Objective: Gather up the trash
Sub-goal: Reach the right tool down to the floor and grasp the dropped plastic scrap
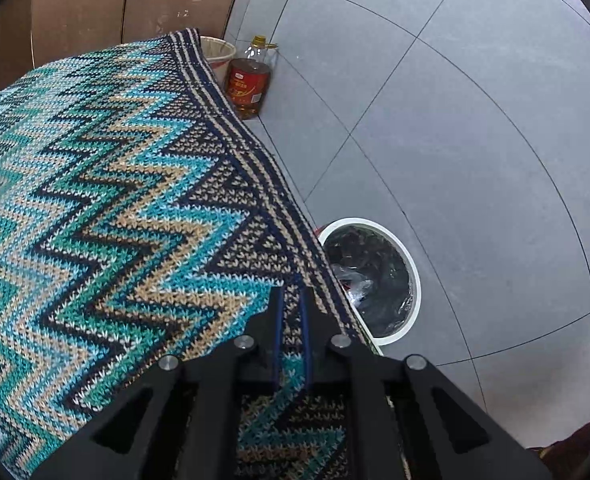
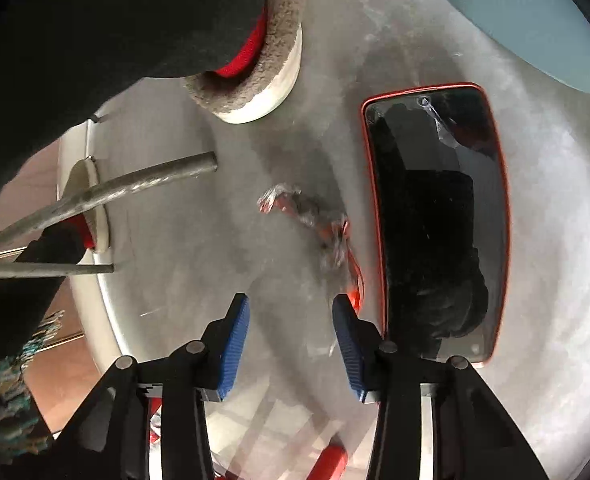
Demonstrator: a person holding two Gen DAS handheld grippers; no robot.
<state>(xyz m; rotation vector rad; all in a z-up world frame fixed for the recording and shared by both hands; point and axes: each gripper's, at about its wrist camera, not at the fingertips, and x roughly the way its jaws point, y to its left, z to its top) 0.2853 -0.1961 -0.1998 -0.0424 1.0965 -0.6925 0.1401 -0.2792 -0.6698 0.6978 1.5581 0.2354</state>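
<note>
In the right wrist view a crumpled clear wrapper with red print (image 2: 311, 220) lies on a glossy grey tabletop (image 2: 199, 208), just ahead of my right gripper (image 2: 291, 308), which is open and empty, jaws either side of the wrapper's near end. In the left wrist view my left gripper (image 1: 292, 300) has its blue pads nearly together with nothing between them, above a zigzag knitted cloth (image 1: 107, 200). A white-rimmed trash bin (image 1: 375, 276) with a black liner and clear plastic inside stands on the floor to its right.
A phone in a red case (image 2: 439, 220) lies right of the wrapper. A slippered foot (image 2: 263, 64) and metal legs (image 2: 143, 180) show through or beside the tabletop. An oil bottle (image 1: 249, 80) and a white bucket (image 1: 219, 54) stand on the grey tiles.
</note>
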